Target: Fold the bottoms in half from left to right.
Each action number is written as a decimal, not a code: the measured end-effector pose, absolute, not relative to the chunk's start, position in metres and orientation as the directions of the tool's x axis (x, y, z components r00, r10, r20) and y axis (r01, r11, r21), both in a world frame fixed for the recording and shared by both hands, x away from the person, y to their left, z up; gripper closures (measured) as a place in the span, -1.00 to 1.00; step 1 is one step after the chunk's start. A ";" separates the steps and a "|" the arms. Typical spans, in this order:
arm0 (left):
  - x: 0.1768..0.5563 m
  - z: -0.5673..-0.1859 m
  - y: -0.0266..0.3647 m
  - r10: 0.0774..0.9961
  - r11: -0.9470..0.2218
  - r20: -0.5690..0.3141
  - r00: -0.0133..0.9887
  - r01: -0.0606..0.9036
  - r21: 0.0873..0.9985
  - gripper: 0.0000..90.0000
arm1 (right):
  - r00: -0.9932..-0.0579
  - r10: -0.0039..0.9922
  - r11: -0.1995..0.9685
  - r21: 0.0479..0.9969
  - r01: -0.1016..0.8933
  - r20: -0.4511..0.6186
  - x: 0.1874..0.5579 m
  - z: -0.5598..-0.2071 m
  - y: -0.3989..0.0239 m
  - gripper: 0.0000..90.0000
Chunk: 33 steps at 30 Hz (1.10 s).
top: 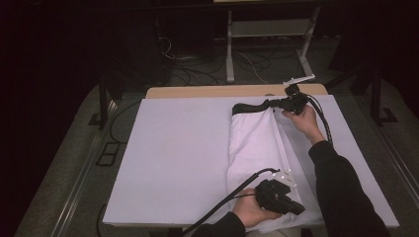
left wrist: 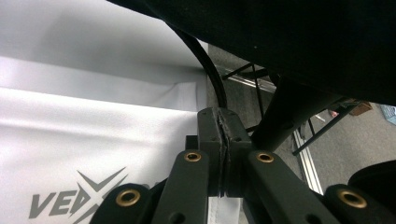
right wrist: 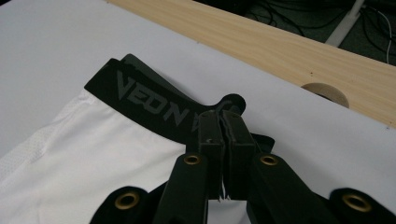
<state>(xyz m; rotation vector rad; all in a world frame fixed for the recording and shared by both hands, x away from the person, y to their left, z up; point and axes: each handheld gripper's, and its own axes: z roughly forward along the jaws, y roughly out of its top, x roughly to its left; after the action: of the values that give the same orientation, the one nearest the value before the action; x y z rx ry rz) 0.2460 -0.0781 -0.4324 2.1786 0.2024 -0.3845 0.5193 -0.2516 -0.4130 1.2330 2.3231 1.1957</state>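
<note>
From the high view I see a pair of white shorts [top: 257,148] lying folded lengthwise on the white table cover [top: 178,148], right of the table's centre, with the black waistband [top: 252,106] at the far end and the leg hems at the near edge. The right gripper [top: 284,102] sits at the far right corner of the garment, held in the person's right hand [top: 304,121]. In the right gripper view its jaws are pressed together on the black waistband [right wrist: 154,100], which carries grey lettering, and a sliver of white fabric shows between the jaw bases. The waistband is lifted slightly at the pinch point and lies flat farther to the left. Beyond it I see the bare wooden table edge [right wrist: 280,42] with a round cable hole [right wrist: 325,92]. The left gripper [top: 296,207] sits at the near end of the shorts, held in the left hand [top: 252,212]. In the left gripper view its jaws are pressed together with white fabric [left wrist: 93,140] running under and between their bases; grey printed lettering [left wrist: 74,200] appears on the cloth at lower left. The person's dark sleeve [left wrist: 303,42] crosses the top of that view.
</note>
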 end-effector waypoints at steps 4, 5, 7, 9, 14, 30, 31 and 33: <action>0.246 -0.436 -0.090 0.010 -0.595 -0.354 0.935 0.290 0.749 0.94 | -0.611 0.779 0.311 0.760 0.571 0.140 0.518 -0.413 -0.256 0.92; 0.246 -0.437 -0.093 0.016 -0.602 -0.356 0.935 0.293 0.743 0.94 | -0.610 0.780 0.309 0.759 0.573 0.142 0.518 -0.413 -0.257 0.92; 0.246 -0.439 -0.097 0.015 -0.606 -0.358 0.934 0.293 0.740 0.94 | -0.611 0.779 0.311 0.758 0.573 0.141 0.518 -0.413 -0.259 0.92; 0.246 -0.440 -0.101 0.013 -0.608 -0.359 0.933 0.293 0.738 0.94 | -0.610 0.780 0.311 0.759 0.572 0.140 0.518 -0.412 -0.262 0.92; 0.249 -0.442 -0.107 0.023 -0.599 -0.378 0.926 0.315 0.736 0.94 | -0.606 0.782 0.311 0.753 0.580 0.144 0.520 -0.414 -0.266 0.92; 0.251 -0.452 -0.122 0.040 -0.593 -0.402 0.915 0.345 0.727 0.94 | -0.608 0.782 0.320 0.748 0.581 0.138 0.522 -0.418 -0.266 0.92; 0.251 -0.453 -0.123 0.041 -0.595 -0.404 0.914 0.347 0.725 0.94 | -0.608 0.782 0.323 0.747 0.582 0.136 0.522 -0.418 -0.266 0.92; 0.252 -0.454 -0.124 0.046 -0.593 -0.409 0.912 0.354 0.723 0.94 | -0.610 0.781 0.327 0.746 0.580 0.133 0.522 -0.419 -0.266 0.92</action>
<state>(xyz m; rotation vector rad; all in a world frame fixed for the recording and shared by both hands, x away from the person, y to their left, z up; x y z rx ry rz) 0.2521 -0.1243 -0.4538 2.1764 0.2845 -0.4392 0.5220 -0.2665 -0.4189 1.2317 2.3426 1.1562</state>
